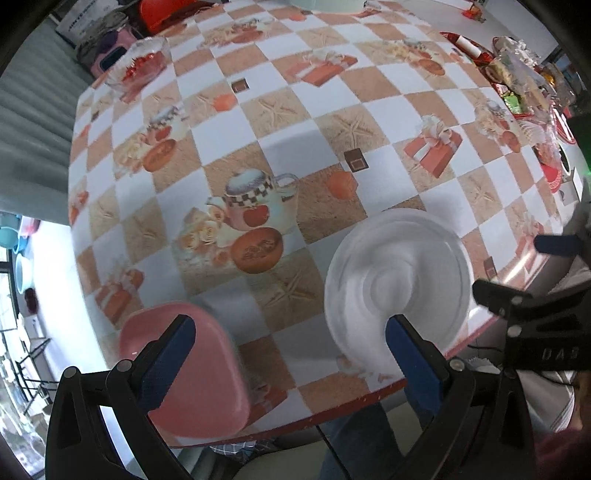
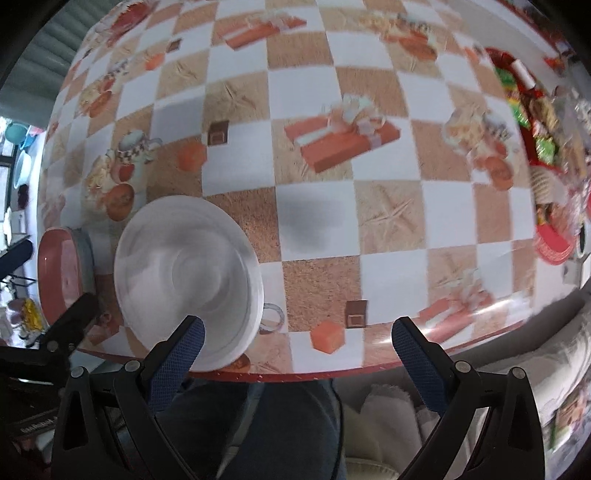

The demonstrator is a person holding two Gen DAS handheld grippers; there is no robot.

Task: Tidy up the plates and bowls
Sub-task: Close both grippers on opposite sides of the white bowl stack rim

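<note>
A white round plate lies near the front edge of the checkered table; it also shows in the right wrist view. A pink plate lies at the table's front left corner; in the right wrist view it sits left of the white plate. My left gripper is open and empty, above the front edge between the two plates. My right gripper is open and empty, just right of the white plate at the table's front edge. It also shows in the left wrist view.
A glass bowl with red contents stands at the far left of the table. A red tray with packaged snacks runs along the right side. A red chair stands beyond the far edge. A person's legs are below the front edge.
</note>
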